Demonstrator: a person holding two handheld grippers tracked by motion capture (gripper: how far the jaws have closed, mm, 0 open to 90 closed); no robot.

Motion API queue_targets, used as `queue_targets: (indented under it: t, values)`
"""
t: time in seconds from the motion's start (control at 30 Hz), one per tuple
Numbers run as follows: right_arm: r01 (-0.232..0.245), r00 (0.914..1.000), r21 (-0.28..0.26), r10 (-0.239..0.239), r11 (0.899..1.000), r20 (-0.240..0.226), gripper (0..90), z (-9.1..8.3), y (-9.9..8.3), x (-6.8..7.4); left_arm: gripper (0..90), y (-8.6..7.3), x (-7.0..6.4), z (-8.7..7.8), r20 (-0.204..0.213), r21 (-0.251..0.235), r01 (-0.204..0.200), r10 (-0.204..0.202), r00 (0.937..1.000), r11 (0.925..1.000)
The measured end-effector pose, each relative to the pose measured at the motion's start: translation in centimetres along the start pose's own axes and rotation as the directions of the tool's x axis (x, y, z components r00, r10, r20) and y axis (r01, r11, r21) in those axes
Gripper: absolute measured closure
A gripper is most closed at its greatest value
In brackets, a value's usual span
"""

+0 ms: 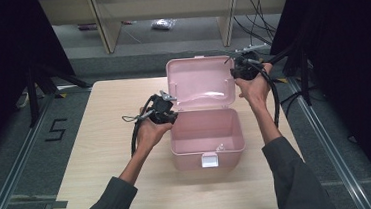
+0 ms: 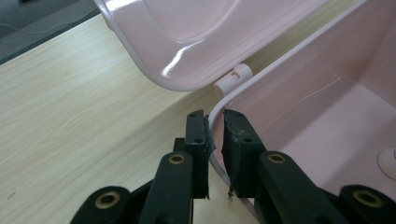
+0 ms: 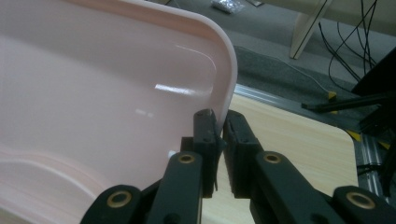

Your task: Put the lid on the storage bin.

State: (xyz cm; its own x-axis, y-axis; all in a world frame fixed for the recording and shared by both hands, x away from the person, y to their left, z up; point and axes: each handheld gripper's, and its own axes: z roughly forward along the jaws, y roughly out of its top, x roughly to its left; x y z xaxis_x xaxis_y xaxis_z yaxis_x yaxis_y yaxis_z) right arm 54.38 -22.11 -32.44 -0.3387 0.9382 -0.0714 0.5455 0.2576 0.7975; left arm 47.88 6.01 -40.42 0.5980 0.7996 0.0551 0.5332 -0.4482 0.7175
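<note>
Pink box [image 1: 206, 138] rim between left jaws, lid [image 1: 200, 80] edge between right jaws

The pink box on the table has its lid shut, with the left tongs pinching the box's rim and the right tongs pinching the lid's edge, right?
Not quite: the lid stands open, tilted back behind the pink box, as the high view shows. The left tongs do pinch the box's rim, and the right tongs the lid's edge.

The high view looks forward and down on the worktop [image 1: 110, 190] from above. Each gripper view sits very close (jaws rising from below) to the pink box [image 1: 206, 143], which all three share.
</note>
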Motion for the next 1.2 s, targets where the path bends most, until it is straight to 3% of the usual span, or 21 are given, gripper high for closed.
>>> queue_targets:
  t: [0.5, 0.67, 0.77, 0.8, 0.83, 1.07, 1.1, 1.2]
  values:
    - [0.068, 0.9977, -0.056, -0.068, 0.996, -0.005, 85.2, -3.3, -0.6, 0.4, 80.3, 0.0, -0.3, 0.0, -0.025, -0.005, -0.005, 0.005, 0.9997, 1.0000]
    - [0.043, 0.9987, -0.067, -0.045, 0.997, -0.026, 85.5, -4.1, -1.0, 0.5, 80.3, 0.0, -0.4, 0.1, -0.029, -0.008, -0.002, 0.002, 0.9996, 1.0000]
    - [0.070, 0.9970, -0.087, -0.072, 0.994, -0.027, 85.6, -4.4, -1.3, 0.3, 80.2, -0.1, -0.4, 0.1, -0.037, -0.016, -0.001, 0.000, 0.9993, 0.9999]
    - [0.050, 0.9982, -0.081, -0.052, 0.995, -0.029, 85.5, -4.6, -1.4, 0.5, 80.2, -0.1, -0.4, 0.1, -0.036, -0.017, -0.001, 0.000, 0.9993, 0.9999]
    - [0.067, 0.9972, -0.085, -0.069, 0.994, -0.029, 85.5, -4.7, -1.4, 0.5, 80.2, -0.1, -0.4, 0.1, -0.035, -0.016, 0.000, 0.000, 0.9994, 0.9999]
    - [0.058, 0.9978, -0.099, -0.061, 0.993, -0.027, 85.6, -5.4, -1.9, 0.8, 80.4, -0.1, -0.4, 0.1, -0.036, -0.010, 0.009, -0.010, 0.9993, 0.9999]
    - [0.079, 0.9964, -0.120, -0.082, 0.990, -0.019, 85.6, -5.4, -2.0, 0.7, 80.3, -0.1, -0.4, 0.1, -0.039, -0.006, 0.009, -0.010, 0.9992, 0.9999]
    - [0.065, 0.9971, -0.110, -0.069, 0.992, -0.031, 85.5, -5.8, -2.2, 0.9, 80.4, -0.1, -0.5, 0.1, -0.044, -0.008, 0.010, -0.010, 0.9990, 0.9999]
